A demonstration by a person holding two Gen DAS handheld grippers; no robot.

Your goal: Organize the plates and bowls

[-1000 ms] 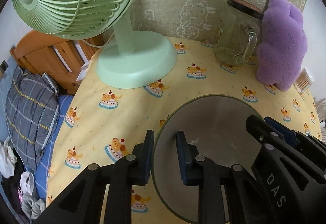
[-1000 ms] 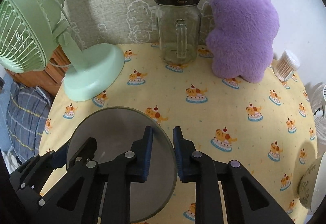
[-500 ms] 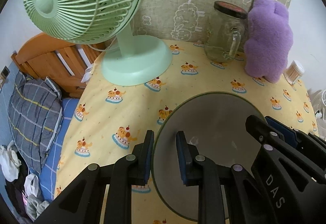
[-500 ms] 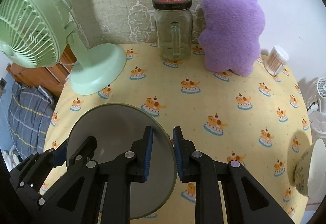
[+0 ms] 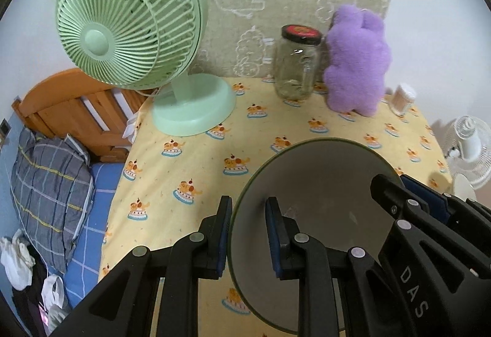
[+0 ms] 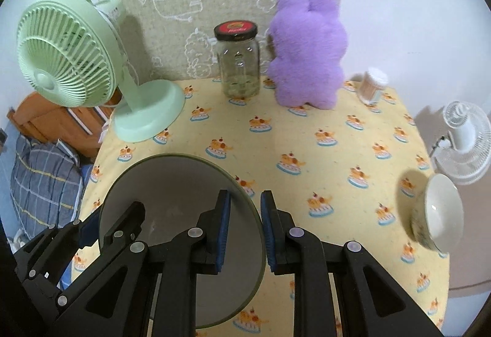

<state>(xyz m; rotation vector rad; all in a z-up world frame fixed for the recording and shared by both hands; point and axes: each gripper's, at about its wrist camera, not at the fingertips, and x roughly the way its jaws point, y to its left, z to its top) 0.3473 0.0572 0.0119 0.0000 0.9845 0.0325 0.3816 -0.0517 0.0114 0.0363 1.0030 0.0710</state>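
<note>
A grey plate with a green rim [image 5: 322, 183] [image 6: 172, 183] is held up above the yellow tablecloth. My left gripper [image 5: 247, 216] is shut on its left rim. My right gripper [image 6: 244, 212] is shut on its right rim. Each gripper shows in the other's view, at the far edge of the plate. A white bowl [image 6: 442, 217] sits at the table's right edge, apart from both grippers.
A green fan [image 6: 70, 58] stands at the back left. A glass jar with a red-and-black lid [image 6: 239, 61], a purple plush [image 6: 307, 51] and a tub of cotton swabs [image 6: 371, 85] line the back. A bed lies left of the table, a white fan [image 6: 463, 134] to its right.
Both grippers have lifted and drawn back with the plate; the table and wall objects look farther away, and the white bowl has come into the right wrist view.
</note>
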